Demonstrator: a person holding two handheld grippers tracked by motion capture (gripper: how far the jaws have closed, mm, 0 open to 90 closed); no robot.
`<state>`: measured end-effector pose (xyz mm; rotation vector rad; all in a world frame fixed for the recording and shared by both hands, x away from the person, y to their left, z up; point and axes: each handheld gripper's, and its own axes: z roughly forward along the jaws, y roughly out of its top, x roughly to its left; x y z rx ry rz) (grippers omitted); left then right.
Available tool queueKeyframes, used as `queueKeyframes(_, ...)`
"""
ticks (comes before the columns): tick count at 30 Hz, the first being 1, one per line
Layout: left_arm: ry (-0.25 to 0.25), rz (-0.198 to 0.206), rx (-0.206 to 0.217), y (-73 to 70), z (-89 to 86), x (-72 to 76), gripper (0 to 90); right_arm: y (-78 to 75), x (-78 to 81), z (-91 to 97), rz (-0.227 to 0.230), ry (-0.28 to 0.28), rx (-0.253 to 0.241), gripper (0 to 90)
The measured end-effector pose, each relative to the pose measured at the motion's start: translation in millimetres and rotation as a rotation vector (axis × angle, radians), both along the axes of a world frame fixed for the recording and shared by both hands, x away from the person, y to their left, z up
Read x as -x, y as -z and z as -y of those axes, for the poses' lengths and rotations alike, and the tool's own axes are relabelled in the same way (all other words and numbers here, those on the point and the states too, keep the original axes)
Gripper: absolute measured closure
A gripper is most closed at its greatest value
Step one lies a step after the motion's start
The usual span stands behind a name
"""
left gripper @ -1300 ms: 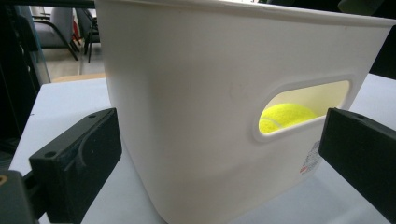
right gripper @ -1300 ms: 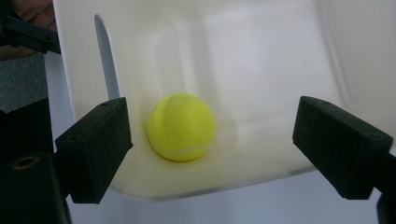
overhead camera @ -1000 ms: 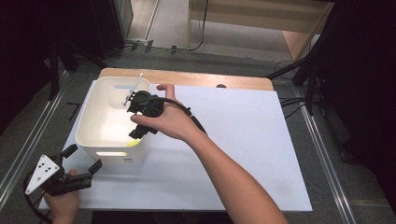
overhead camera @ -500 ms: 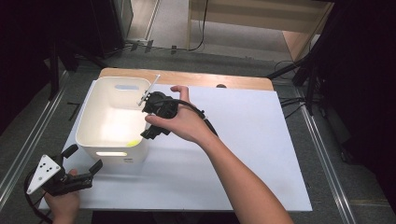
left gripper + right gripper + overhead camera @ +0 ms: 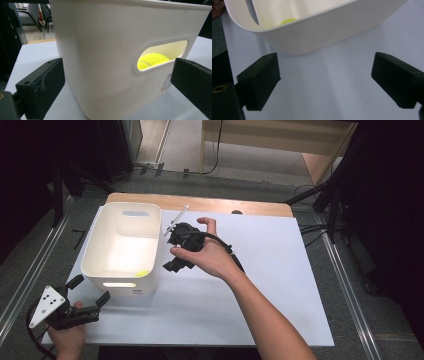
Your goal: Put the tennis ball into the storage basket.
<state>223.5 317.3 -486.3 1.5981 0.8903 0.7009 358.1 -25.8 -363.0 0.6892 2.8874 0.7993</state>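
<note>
Right tool (image 5: 172, 265) hangs just outside the bin's right wall, jaws spread wide with nothing but bare white tabletop (image 5: 260, 270) between them; they have just been opening, and they are empty. From where I stand the hand sits beside the white bin (image 5: 95, 265), not over it, with the tool's nose pointing down and toward the near corner of that wall.

Left tool (image 5: 90, 307) rests low at the near left corner of the tabletop, also open, its two black pads standing either side of the bin's near wall without touching it. Its own camera looks straight at the handle slot, and through that slot the tennis ball (image 5: 152, 61) shows yellow. The high view puts the ball (image 5: 142, 273) on the bin floor in the near right corner; the right gripper view catches a sliver of it (image 5: 288, 21) over the rim.

So the ball lies inside the bin, left of the right tool and across the wall from it, forward of the left tool behind the near wall. A ball has no long axis to mind. I judge the right hand the nearer, needing only to go up over the rim; the left faces the bin's near wall and could steady it
</note>
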Motion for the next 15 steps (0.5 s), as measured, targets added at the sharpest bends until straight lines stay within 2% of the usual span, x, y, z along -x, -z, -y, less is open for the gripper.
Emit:
queueKeyframes(6,-0.001,0.001,0.009,0.2,0.9,0.0,0.0,6.3,1.0,11.3,0.006,0.039,-0.014,0.0)
queueKeyframes(15,0.001,0.003,0.000,0.3,1.2,0.1,0.0,13.7,4.6,30.1,0.017,0.093,-0.042,0.0)
